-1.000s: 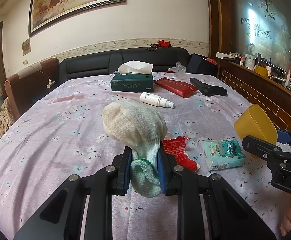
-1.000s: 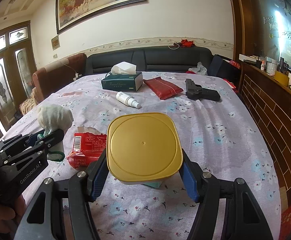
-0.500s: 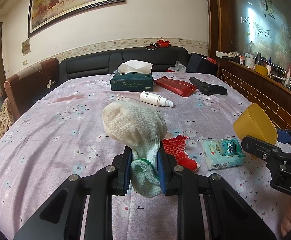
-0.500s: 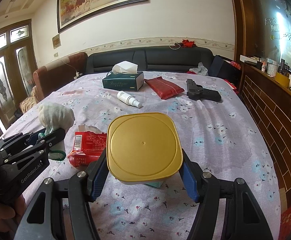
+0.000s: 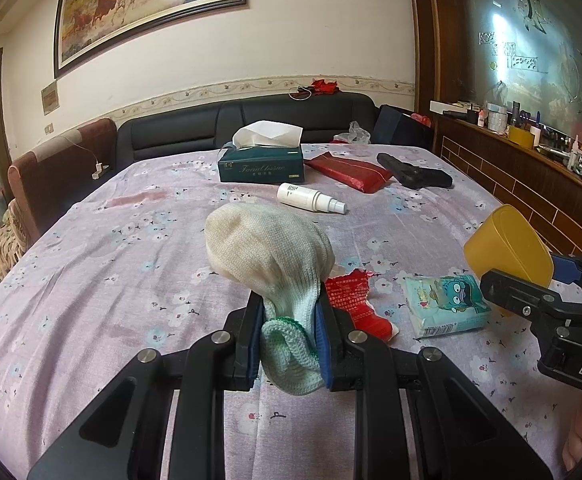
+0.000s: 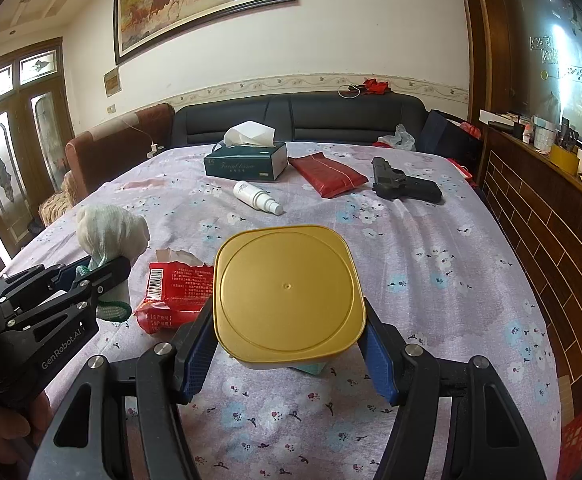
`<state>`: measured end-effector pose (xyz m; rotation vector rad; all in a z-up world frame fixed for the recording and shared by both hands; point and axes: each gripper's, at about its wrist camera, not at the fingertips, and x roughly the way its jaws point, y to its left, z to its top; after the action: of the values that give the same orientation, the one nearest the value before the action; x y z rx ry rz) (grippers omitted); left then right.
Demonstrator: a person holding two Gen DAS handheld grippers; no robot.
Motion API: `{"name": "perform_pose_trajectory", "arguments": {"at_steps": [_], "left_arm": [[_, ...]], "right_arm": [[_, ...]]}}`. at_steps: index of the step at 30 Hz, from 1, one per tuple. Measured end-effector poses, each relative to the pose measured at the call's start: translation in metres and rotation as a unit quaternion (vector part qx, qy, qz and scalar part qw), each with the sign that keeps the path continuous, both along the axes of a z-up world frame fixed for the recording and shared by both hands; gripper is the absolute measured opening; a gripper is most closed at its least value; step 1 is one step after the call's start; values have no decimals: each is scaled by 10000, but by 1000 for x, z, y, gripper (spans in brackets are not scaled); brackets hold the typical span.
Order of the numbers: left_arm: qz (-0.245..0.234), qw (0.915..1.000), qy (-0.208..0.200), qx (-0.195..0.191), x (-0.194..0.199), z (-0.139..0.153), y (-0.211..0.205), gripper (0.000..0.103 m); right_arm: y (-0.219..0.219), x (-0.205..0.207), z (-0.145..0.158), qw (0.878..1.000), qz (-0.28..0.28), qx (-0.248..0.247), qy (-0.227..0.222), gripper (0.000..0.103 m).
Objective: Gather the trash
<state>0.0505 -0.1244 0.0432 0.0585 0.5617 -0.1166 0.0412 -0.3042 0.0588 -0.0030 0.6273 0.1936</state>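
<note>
My left gripper (image 5: 289, 322) is shut on a pale knitted glove (image 5: 269, 252) with a green cuff and holds it above the floral tablecloth (image 5: 111, 264). My right gripper (image 6: 289, 334) is shut on a yellow plastic tub (image 6: 289, 292), its bottom facing the camera. The tub also shows at the right of the left wrist view (image 5: 509, 246). A torn red wrapper (image 6: 177, 296) lies on the cloth between the grippers. A small teal tissue pack (image 5: 447, 306) lies just below the tub, mostly hidden behind it in the right wrist view.
Farther back lie a white spray bottle (image 6: 257, 198), a green tissue box (image 6: 245, 162), a red pouch (image 6: 327, 176) and a black pistol-shaped object (image 6: 405, 186). A dark sofa (image 6: 299, 118) stands behind. A wooden counter (image 6: 547, 184) runs along the right.
</note>
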Motion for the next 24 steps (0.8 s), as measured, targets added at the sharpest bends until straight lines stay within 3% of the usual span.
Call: {"name": "perform_pose_trajectory", "arguments": {"at_steps": [24], "left_arm": [[-85,9999,6,67,1,-2,0,21]], "right_arm": [[-6,0,-2,10000,-59,15,19,69]]}}
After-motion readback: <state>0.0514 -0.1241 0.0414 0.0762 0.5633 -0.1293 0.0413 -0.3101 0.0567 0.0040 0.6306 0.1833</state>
